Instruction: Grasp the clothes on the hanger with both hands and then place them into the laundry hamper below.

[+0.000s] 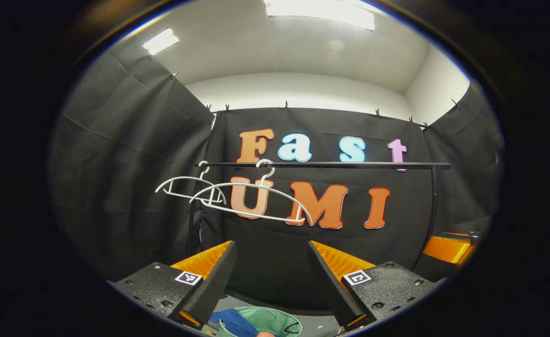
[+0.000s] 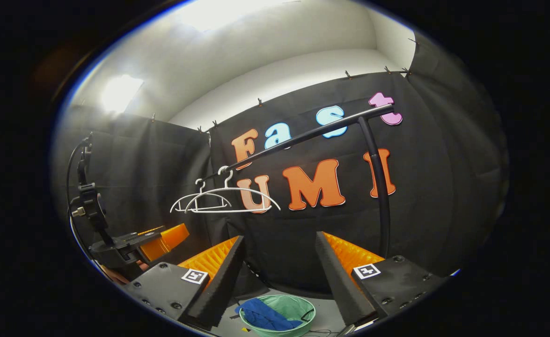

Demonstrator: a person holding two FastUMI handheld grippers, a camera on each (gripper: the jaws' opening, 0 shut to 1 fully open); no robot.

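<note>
Two bare white hangers (image 1: 251, 199) (image 2: 225, 201) hang side by side on the black rail (image 1: 326, 164) (image 2: 303, 135). Below, a green hamper (image 1: 267, 320) (image 2: 284, 309) stands on the floor with a blue garment (image 1: 232, 323) (image 2: 265, 316) lying in it. My left gripper (image 1: 271, 276) is open, held above the hamper with nothing between its fingers. My right gripper (image 2: 279, 271) is open too and holds nothing. In the right gripper view the left gripper (image 2: 162, 238) shows at the far left; in the left gripper view the right gripper (image 1: 450, 248) shows at the far right.
The rail's black upright post (image 2: 380, 196) (image 1: 431, 210) stands at the right. A black camera mount with a cable (image 2: 87, 201) rises at the far left of the right gripper view. Grey floor (image 2: 331, 313) surrounds the hamper.
</note>
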